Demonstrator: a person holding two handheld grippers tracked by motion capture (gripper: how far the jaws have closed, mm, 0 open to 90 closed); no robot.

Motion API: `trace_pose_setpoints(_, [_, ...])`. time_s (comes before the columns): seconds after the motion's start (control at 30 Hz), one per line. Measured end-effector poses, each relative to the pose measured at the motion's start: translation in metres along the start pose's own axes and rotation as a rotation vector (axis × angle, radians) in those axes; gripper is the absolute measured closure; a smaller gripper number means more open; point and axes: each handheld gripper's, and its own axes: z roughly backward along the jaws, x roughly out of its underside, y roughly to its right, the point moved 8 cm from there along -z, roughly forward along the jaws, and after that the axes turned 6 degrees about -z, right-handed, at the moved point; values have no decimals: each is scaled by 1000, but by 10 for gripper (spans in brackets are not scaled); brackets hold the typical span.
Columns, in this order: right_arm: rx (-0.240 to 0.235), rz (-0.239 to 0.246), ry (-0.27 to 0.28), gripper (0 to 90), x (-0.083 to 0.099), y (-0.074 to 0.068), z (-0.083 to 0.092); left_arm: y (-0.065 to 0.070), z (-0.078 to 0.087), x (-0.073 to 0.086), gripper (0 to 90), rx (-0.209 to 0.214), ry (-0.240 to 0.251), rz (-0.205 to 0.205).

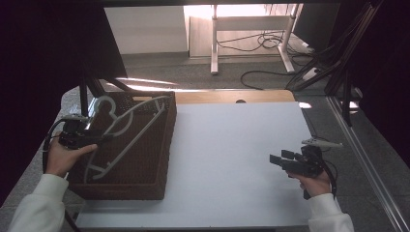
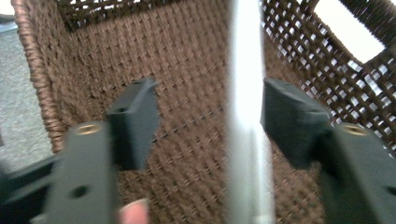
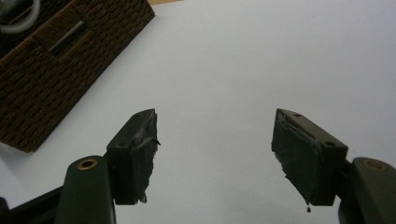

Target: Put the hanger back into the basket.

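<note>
— Brown wicker is what I see first in the high view: a woven basket (image 1: 145, 179) stands on the left part of the white table (image 1: 232, 159), and a white clothes hanger (image 1: 126, 129) lies in it, leaning across from the far left corner toward the near wall. Where are your tools?

— My left gripper (image 1: 99, 137) is over the left wall of the basket, and it points at the hanger. My right gripper (image 1: 276, 159) is well apart, over the bare table near the right edge, and it points to the left.

— And in the left gripper view?

— One white bar of the hanger (image 2: 245, 116) passes upright between my two black jaws. It is just beside the right jaw, perhaps touching it, but the left jaw is clearly apart from it. So the jaws are wide and they do not press on the bar. Behind is the woven floor of the basket (image 2: 187, 70). The picture is a little blurred.

— And the right gripper view?

— My right gripper (image 3: 215, 154) has its jaws wide apart with nothing between them, only the white table (image 3: 261, 56) under them. A corner of the basket (image 3: 51, 79) is at the top left, with a slot handle in its wall, and a small piece of the hanger (image 3: 18, 21) shows above it.
</note>
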Motion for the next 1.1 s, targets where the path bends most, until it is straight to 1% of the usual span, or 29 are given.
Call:
trace_pose_setpoints(0.03, [0, 0, 0, 320, 0, 0, 0, 0, 0, 0, 271, 0, 0, 0])
trace_pose_setpoints(0.07, [0, -1, -3, 320, 0, 0, 0, 0, 0, 0, 271, -2, -2, 12])
trace_pose_setpoints(0.1, [-2, 2, 0, 320, 0, 0, 0, -1, 1, 0, 209, -9, -4, 21])
trace_pose_setpoints(0.13, [-2, 2, 0, 320, 0, 0, 0, -1, 2, 0, 209, -21, -3, 21])
trace_pose_setpoints(0.17, [-2, 3, 0, 320, 0, -1, 0, -1, 3, 1, 201, -22, -1, 24])
trace_pose_setpoints(0.27, [-2, 3, 2, 320, 0, -1, 1, 7, 7, -1, 189, -3, 31, 28])
trace_pose_setpoints(0.33, [-2, -1, 3, 320, -1, -1, 1, 17, 10, -3, 189, 25, 49, 23])
trace_pose_setpoints(0.4, [-2, -1, 4, 320, -1, -1, 1, 30, 11, -4, 189, 62, 64, 20])
trace_pose_setpoints(0.43, [-3, 1, 5, 320, -1, -1, 1, 43, 11, -4, 192, 79, 75, 0])
trace_pose_setpoints(0.47, [-4, 1, 4, 320, -1, -1, 1, 43, 11, -4, 193, 79, 75, 0])
trace_pose_setpoints(0.5, [-4, 1, 4, 320, -1, -1, 1, 52, 11, -5, 193, 94, 84, -9])
trace_pose_setpoints(0.7, [-8, 11, 11, 320, -2, -2, 2, 93, 11, -6, 203, 155, 141, -37])
trace_pose_setpoints(0.73, [-9, 16, 16, 319, -2, -2, 3, 106, 10, -5, 207, 174, 156, -46])
trace_pose_setpoints(0.77, [-9, 16, 16, 319, -2, -2, 3, 106, 10, -5, 206, 174, 156, -46])
trace_pose_setpoints(0.8, [-6, 28, 19, 317, -3, -3, 4, 117, 9, -4, 207, 188, 169, -63])
trace_pose_setpoints(0.83, [-6, 28, 19, 317, -3, -3, 4, 117, 9, -4, 209, 188, 169, -63])
trace_pose_setpoints(0.87, [-6, 37, 17, 314, -2, -3, 4, 129, 7, -3, 209, 202, 174, -81])
trace_pose_setpoints(0.9, [-6, 41, 17, 313, -2, -3, 4, 129, 7, -3, 209, 202, 174, -81])
trace_pose_setpoints(0.93, [-6, 41, 17, 313, -2, -3, 4, 133, 6, -3, 209, 200, 175, -89])
trace_pose_setpoints(0.97, [-5, 55, 15, 307, -2, -4, 3, 137, 4, -3, 213, 200, 170, -100])
trace_pose_setpoints(1.03, [-3, 60, 14, 305, -2, -4, 3, 143, 2, -3, 212, 191, 150, -129])
trace_pose_setpoints(1.1, [2, 80, 14, 295, -2, -5, 4, 147, 1, -5, 213, 194, 151, -138])
